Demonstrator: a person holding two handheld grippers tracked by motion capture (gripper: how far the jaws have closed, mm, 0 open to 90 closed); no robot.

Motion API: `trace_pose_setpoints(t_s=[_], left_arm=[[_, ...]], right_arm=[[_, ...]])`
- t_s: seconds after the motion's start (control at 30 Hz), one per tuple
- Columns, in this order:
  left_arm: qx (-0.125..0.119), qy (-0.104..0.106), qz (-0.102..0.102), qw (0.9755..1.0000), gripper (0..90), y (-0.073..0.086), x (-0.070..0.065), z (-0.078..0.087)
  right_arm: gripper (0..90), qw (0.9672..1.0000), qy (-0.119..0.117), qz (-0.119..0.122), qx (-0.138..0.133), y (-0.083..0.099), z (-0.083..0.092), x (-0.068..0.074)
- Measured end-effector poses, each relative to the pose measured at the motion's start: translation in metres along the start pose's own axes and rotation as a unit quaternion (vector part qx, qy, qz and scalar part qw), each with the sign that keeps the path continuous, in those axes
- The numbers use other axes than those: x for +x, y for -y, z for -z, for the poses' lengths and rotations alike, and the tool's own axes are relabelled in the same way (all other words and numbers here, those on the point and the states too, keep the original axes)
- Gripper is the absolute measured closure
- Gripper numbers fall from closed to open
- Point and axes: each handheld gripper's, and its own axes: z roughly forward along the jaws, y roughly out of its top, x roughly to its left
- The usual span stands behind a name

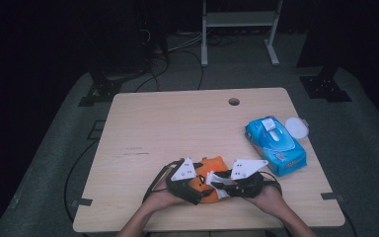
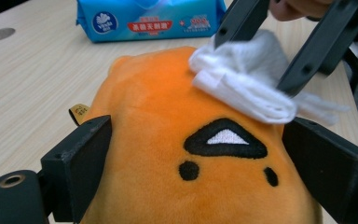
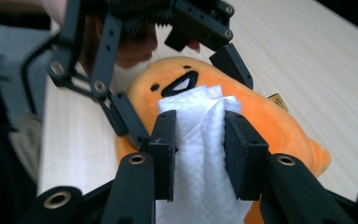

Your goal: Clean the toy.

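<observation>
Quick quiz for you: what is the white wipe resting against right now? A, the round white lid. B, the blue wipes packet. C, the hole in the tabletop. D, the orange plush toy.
D: the folded white wipe lies on the orange plush toy just above its embroidered mouth, between the right tongs, while the left tongs grip the toy's sides.
</observation>
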Motion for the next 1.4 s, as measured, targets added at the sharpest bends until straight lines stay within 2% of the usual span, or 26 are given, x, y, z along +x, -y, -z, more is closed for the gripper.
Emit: trace_pose_setpoints(t_s=[0.07,0.13,0.3,0.37,0.43,0.47,0.57,0.67,0.73,0.8,0.87,0.93,0.97,1.07,1.13,1.23,1.3,1.4], left_arm=[[0.011,0.006,0.006,0.9999,10.2,-0.003,0.004,0.005],[0.026,0.011,0.001,0.9996,10.2,-0.006,0.007,0.013],[0.033,0.013,0.012,0.9993,12.9,-0.006,0.010,0.031],[0.039,0.013,0.010,0.9991,14.2,-0.002,0.010,0.031],[0.041,0.008,0.002,0.9991,19.6,0.000,0.010,0.029],[0.043,0.005,0.001,0.9991,24.4,0.000,0.010,0.028],[0.046,0.000,-0.009,0.9989,29.8,-0.002,0.011,0.024],[0.042,0.000,-0.011,0.9991,31.5,-0.001,0.012,0.023],[0.038,0.002,-0.015,0.9992,32.4,0.001,0.014,0.022],[0.037,0.005,-0.014,0.9992,32.6,0.001,0.016,0.022],[0.039,0.002,-0.012,0.9992,31.8,0.000,0.019,0.022],[0.043,0.001,0.011,0.9990,27.9,-0.004,0.023,0.021],[0.044,0.006,0.029,0.9986,26.4,-0.006,0.025,0.022],[0.054,0.011,0.038,0.9977,25.7,-0.011,0.032,0.021],[0.050,0.019,0.040,0.9978,26.5,-0.009,0.037,0.019],[0.044,0.033,0.025,0.9982,30.6,-0.002,0.041,0.017],[0.035,0.031,0.012,0.9989,31.9,0.001,0.035,0.016],[0.039,0.020,-0.005,0.9990,31.9,0.001,0.028,0.016]], right_arm=[[65.0,0.9999,0.012,0.007,-0.006,0.001,-0.004,0.003],[65.1,0.9996,0.021,0.014,-0.011,0.001,-0.008,0.004],[65.9,0.9968,0.068,0.042,-0.009,0.001,-0.018,0.014],[66.8,0.9962,0.078,0.038,-0.005,0.001,-0.019,0.014],[68.7,0.9969,0.074,0.028,0.000,0.001,-0.020,0.012],[71.1,0.9969,0.074,0.027,0.011,0.000,-0.020,0.010],[77.7,0.9963,0.076,0.024,0.033,-0.001,-0.016,0.008],[80.8,0.9968,0.070,0.012,0.036,0.001,-0.009,0.001],[81.8,0.9975,0.059,-0.006,0.038,0.003,-0.003,-0.004],[82.1,0.9971,0.061,-0.017,0.042,0.007,0.001,-0.006],[82.2,0.9975,0.051,-0.033,0.037,0.011,0.004,-0.009],[82.3,0.9973,0.045,-0.046,0.035,0.012,0.004,-0.009],[82.3,0.9973,0.046,-0.045,0.035,0.011,0.003,-0.009],[82.5,0.9969,0.053,-0.041,0.040,0.010,-0.002,-0.007],[82.5,0.9968,0.055,-0.043,0.038,0.010,-0.003,-0.006],[82.5,0.9967,0.051,-0.056,0.027,0.012,-0.002,-0.004],[82.4,0.9971,0.051,-0.052,0.024,0.010,-0.004,-0.001],[82.0,0.9974,0.047,-0.051,0.018,0.006,-0.008,0.003]])
